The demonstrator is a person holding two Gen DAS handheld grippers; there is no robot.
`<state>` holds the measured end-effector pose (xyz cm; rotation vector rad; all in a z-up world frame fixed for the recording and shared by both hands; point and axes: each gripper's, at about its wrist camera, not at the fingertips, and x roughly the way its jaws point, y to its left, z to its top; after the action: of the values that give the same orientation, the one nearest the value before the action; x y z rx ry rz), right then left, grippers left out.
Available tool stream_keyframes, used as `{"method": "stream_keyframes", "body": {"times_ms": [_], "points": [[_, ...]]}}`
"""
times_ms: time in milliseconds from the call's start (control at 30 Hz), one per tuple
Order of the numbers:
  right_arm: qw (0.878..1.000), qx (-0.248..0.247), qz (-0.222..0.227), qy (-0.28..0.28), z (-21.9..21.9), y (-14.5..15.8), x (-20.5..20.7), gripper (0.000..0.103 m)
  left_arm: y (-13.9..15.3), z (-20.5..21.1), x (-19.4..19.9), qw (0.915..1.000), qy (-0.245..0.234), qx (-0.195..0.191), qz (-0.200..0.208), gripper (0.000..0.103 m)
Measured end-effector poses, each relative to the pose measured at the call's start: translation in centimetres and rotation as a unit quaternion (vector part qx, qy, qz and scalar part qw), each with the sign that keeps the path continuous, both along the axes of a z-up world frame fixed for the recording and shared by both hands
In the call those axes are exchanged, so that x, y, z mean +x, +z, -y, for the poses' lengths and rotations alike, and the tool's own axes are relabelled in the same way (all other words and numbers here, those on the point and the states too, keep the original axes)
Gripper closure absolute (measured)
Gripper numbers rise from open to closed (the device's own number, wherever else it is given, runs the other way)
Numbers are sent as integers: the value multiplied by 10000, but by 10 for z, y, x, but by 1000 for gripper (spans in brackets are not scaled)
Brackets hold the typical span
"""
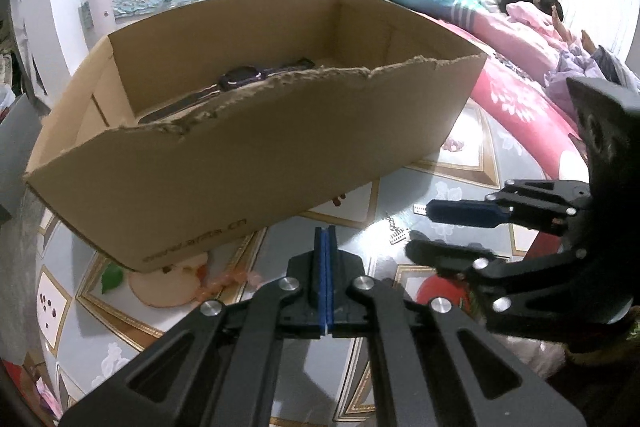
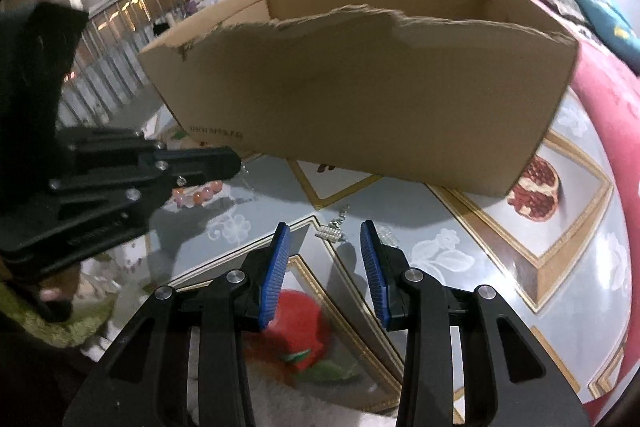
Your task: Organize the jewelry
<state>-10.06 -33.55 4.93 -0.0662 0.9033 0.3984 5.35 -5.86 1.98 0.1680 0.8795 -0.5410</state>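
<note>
The left gripper (image 1: 325, 231) is hovering with its blue pads pressed together on nothing, while the right gripper (image 2: 325, 239) is standing partly open and empty over a sparkly silver chain (image 2: 334, 231) lying on the patterned table (image 2: 580, 267), just beside the cardboard box (image 1: 256, 147) holding a dark watch (image 1: 244, 78); a pink bead bracelet (image 2: 200, 194) is lying near the box's front corner.

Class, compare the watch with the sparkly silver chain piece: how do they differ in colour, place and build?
The dark purple wristwatch lies inside the torn brown cardboard box; the sparkly silver chain piece lies outside it on the glossy patterned table. The wristwatch is dark and matte with a broad strap; the chain piece is pale, glittering and thin-linked. Neither is held by a tool.
</note>
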Motion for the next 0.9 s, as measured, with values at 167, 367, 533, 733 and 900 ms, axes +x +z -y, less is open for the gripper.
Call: {"method": "stream_keyframes", "body": {"times_ms": [167, 367, 533, 733, 900], "points": [[9994, -353, 21, 13, -7, -10, 4, 72, 1, -2, -1, 10000, 9, -23, -8, 103], [9994, -334, -8, 52, -5, -10, 6, 102, 1, -3, -2, 10000, 13, -52, 0, 103], [9998, -220, -9, 10, 5, -6, 3, 103, 3, -6, -2, 10000, 14, -58, 24, 103], [9998, -138, 148, 10, 4, 6, -2, 103, 7, -8, -4, 9999, 37, -77, 71, 103], [9996, -27, 292, 7, 13, 16, -8, 103, 13, -10, -8, 9998, 41, -104, 142, 103]]}}
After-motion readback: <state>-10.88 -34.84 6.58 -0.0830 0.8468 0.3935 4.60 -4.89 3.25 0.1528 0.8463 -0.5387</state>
